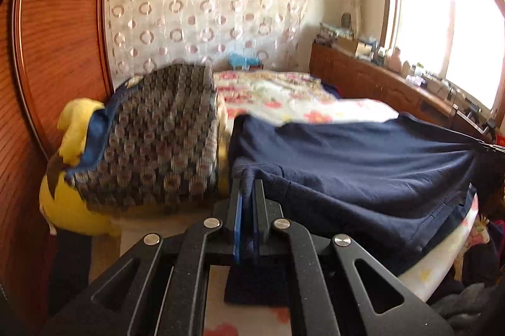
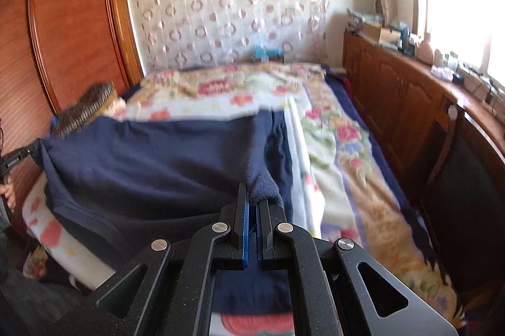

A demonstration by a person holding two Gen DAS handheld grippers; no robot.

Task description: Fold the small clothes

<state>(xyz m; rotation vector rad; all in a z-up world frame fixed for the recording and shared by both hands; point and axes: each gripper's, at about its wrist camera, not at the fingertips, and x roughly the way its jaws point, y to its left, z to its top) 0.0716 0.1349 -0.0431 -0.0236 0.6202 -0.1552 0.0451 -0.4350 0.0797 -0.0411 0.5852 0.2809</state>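
A navy blue garment [image 1: 353, 165] is held up over the floral bedspread [image 1: 300, 96], stretched between both grippers. My left gripper [image 1: 247, 181] is shut on one of its near corners, with cloth bunched between the blue pads. In the right wrist view the same navy garment [image 2: 151, 165] spreads to the left, and my right gripper [image 2: 254, 197] is shut on a bunched corner of it. The left gripper [image 2: 30, 151] shows small at the left edge of that view, pinching the far corner, with a hand [image 2: 8, 191] below it.
A folded grey patterned blanket [image 1: 161, 134] and a yellow plush toy [image 1: 72, 165] lie at the bed's left beside a wooden wardrobe [image 1: 53, 58]. A wooden sideboard [image 2: 407, 102] with small clutter runs along the right under the window. A dark chair [image 2: 464, 184] stands by it.
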